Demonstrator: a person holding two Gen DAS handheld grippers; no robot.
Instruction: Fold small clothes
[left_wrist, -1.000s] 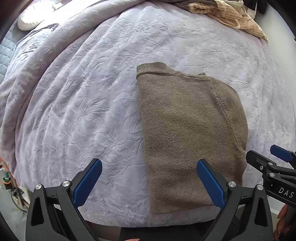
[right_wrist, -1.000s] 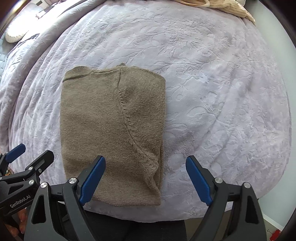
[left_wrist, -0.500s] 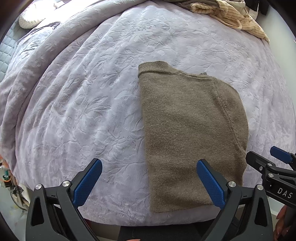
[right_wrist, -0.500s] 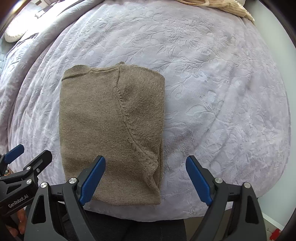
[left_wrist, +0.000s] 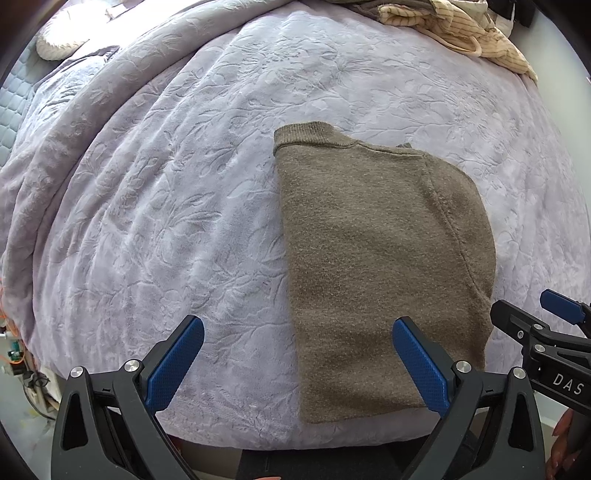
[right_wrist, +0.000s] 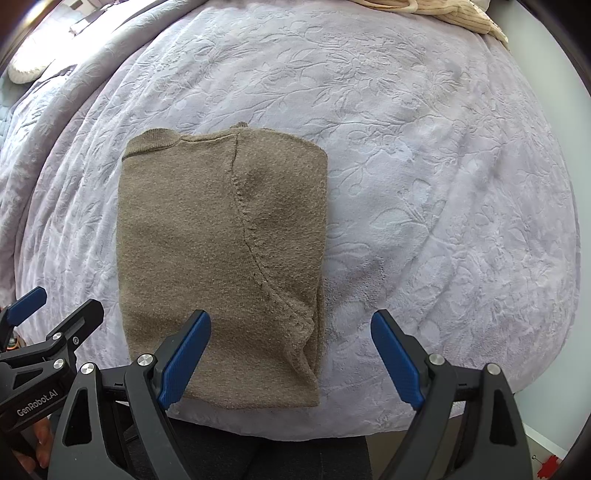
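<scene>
A brown knitted sweater lies folded into a tall rectangle on the lilac bedspread, collar at the far end. My left gripper hovers open above the sweater's near left corner, nothing between its blue pads. In the right wrist view the same sweater shows its sleeve seam curving down the middle. My right gripper hangs open over the sweater's near right corner, empty. Each gripper shows at the edge of the other's view: the right gripper and the left gripper.
A cream striped garment is heaped at the far right of the bed. A white pillow lies at the far left. The bed's near edge runs just below the sweater. A hand holds the left gripper's handle.
</scene>
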